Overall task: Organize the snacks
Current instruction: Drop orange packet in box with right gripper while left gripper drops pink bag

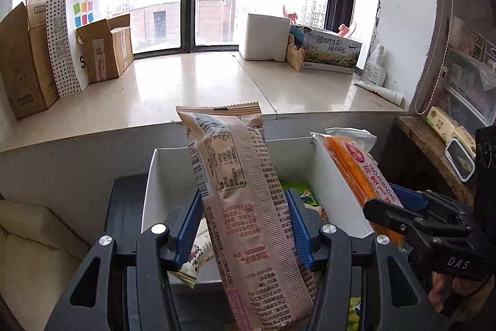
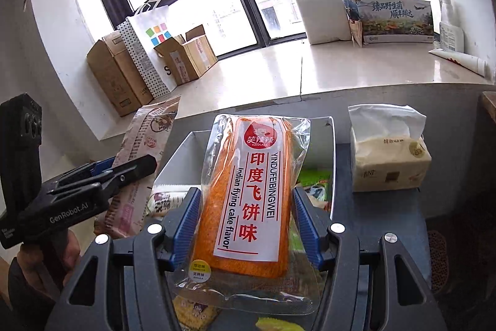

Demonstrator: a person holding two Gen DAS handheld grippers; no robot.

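Note:
My left gripper (image 1: 245, 225) is shut on a long beige snack packet (image 1: 235, 194), held upright over a white open box (image 1: 152, 176). My right gripper (image 2: 245, 222) is shut on an orange "Indian flying cake flavor" snack pack (image 2: 248, 191), also above the white box (image 2: 333, 145). The right gripper (image 1: 390, 203) with the orange pack (image 1: 353, 166) shows at the right of the left wrist view. The left gripper (image 2: 124, 166) with the beige packet (image 2: 142, 145) shows at the left of the right wrist view. Other snack packets (image 2: 313, 179) lie inside the box.
A tissue pack (image 2: 387, 154) stands right of the box on a dark surface. Behind is a wide stone window ledge (image 1: 192, 89) with cardboard boxes (image 1: 105, 48), a paper bag (image 1: 71, 30), a white box (image 1: 266, 36) and a printed carton (image 1: 328, 51). A wooden shelf (image 1: 434, 151) is at right.

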